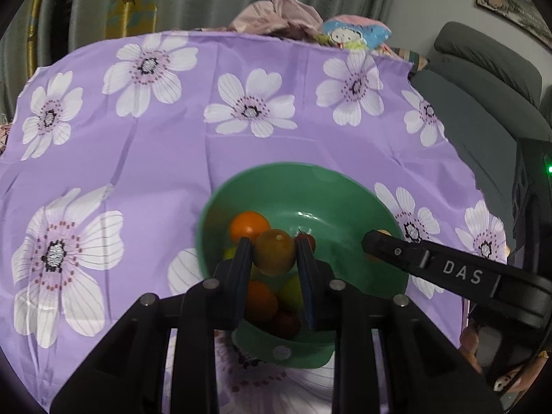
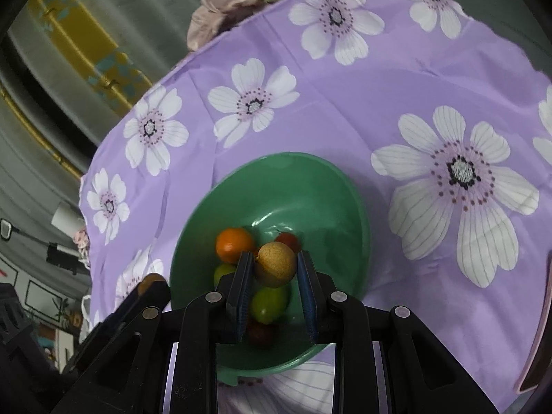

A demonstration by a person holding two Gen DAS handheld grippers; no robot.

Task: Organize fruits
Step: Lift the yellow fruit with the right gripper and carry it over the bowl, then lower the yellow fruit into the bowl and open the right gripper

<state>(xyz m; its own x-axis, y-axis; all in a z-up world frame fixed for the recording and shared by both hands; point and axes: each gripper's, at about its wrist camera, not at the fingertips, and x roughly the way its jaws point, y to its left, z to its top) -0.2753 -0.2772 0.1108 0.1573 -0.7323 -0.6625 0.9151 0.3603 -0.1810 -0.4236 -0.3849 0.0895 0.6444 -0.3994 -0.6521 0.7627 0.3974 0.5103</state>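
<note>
Lettering reading "DAS" runs in white along the side of your right gripper (image 1: 374,241), the only writing legible here. Your left gripper (image 1: 275,257) is clamped on a brownish-orange fruit (image 1: 275,255) and your right on a speckled yellow-brown fruit (image 2: 276,264), both held over the green bowl (image 2: 310,186). That bowl sits on the purple flowered tablecloth (image 2: 362,103) and holds an orange (image 2: 234,244), a green fruit (image 2: 269,303) and small red ones; a grey sofa (image 1: 483,79) stands beyond the table.

Black tongs (image 1: 274,255), silver screws, "DAS" lettering
</note>
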